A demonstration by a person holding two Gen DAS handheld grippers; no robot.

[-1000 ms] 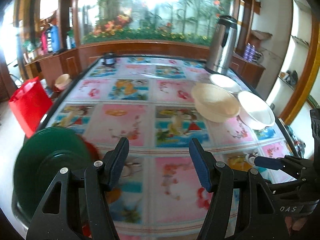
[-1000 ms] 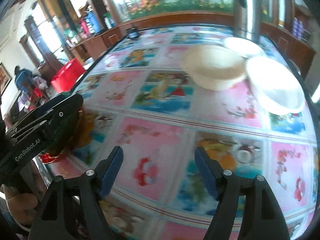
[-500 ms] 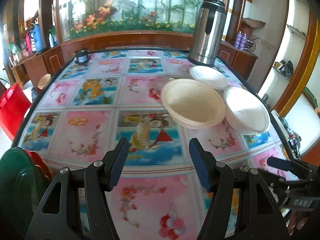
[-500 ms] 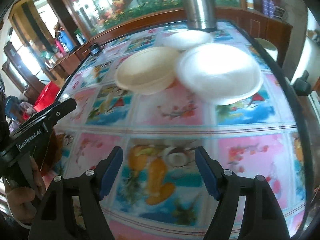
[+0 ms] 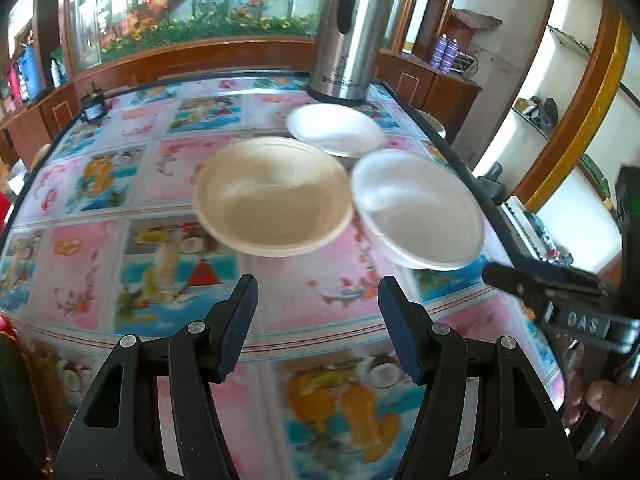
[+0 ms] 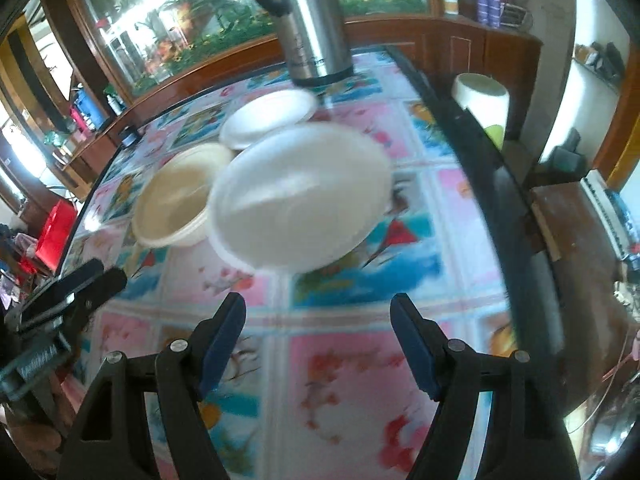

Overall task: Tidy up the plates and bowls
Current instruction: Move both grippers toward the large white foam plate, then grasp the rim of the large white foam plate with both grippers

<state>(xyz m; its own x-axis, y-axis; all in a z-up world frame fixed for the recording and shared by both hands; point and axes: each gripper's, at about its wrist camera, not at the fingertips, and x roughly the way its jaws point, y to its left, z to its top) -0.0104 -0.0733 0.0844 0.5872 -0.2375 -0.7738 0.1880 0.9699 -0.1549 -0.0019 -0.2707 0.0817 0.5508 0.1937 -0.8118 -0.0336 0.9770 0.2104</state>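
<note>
Left wrist view: the left gripper (image 5: 318,320), black plastic arms tipped with ribbed blue pads (image 5: 240,322), hangs with its jaws spread wide and nothing between them, above the glossy picture-tiled tabletop (image 5: 120,184). Ahead sits a round, shallow cream bowl with a thick rolled rim (image 5: 274,196). Just beside it to the right is a matte white foam-like bowl (image 5: 418,210), their rims close or touching; it is hard to tell through the blur. Behind both lies a flatter white round dish (image 5: 336,128), and past it a tall cylindrical brushed-steel thermos with a black lid (image 5: 350,36). The right gripper (image 5: 520,280) shows at the right edge.

Right wrist view: the right gripper (image 6: 318,332) is likewise released, blue pads (image 6: 412,346) far apart, empty. The white bowl (image 6: 300,196) lies nearest ahead, the cream bowl (image 6: 176,204) at its left, the white dish (image 6: 270,118) behind, and the steel thermos (image 6: 312,20) beyond. The left gripper (image 6: 64,292) appears at the left edge.
</note>
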